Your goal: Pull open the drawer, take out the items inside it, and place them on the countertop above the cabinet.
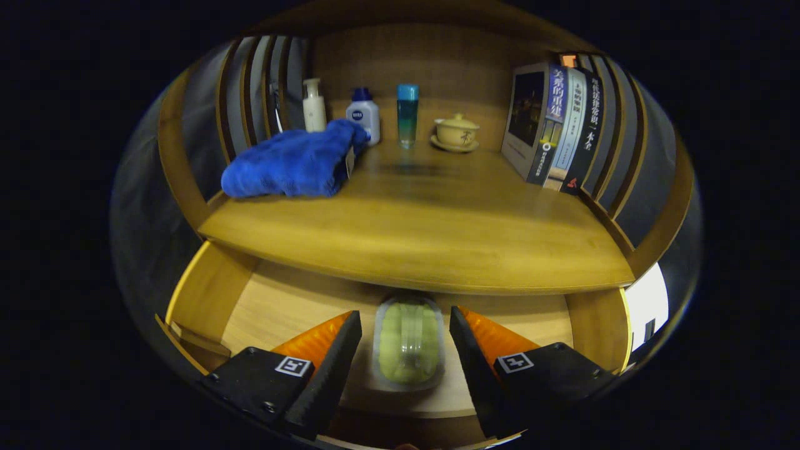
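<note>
The gripper [405,328] is shown with its fingers spread wide over the pulled-out drawer [206,290]; nothing is held, and no contact with either finger [340,350] can be made out. Between the fingers, on the drawer floor, a clear-lidded case with a pale green insert [409,344] is seen lying flat, apart from both fingers. Its far end is partly hidden under the front edge of the countertop [425,244], and what it contains cannot be identified. The rear of the drawer is likewise concealed beneath the countertop.

On the countertop, from left to right, the following are arranged: a crumpled blue towel [294,164] near the left slatted side; a white pump bottle [314,105] against the back panel; a white bottle with a dark blue cap [364,114], its lower part covered by the towel; a tall blue-green bottle [407,115]; a lidded tea bowl on a saucer [457,132]; and a row of upright books [553,128] leaning against the right slatted side. The middle and front of the countertop are left bare.
</note>
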Action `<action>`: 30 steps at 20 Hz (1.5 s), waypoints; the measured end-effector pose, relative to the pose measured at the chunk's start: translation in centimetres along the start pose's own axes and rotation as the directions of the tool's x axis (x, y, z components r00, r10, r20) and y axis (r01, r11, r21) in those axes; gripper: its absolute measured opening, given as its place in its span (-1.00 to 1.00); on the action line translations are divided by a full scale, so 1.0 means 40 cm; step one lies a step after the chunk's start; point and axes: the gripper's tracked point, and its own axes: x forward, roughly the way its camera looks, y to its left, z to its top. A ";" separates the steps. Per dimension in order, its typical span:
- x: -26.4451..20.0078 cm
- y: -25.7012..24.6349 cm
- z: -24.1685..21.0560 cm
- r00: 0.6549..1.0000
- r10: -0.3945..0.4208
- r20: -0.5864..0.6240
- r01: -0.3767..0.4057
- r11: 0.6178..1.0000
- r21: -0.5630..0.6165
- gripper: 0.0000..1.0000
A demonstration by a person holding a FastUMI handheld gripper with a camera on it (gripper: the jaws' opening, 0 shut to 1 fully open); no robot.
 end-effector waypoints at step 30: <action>-0.190 -0.004 0.011 0.998 0.012 0.063 -0.020 0.991 0.134 -0.59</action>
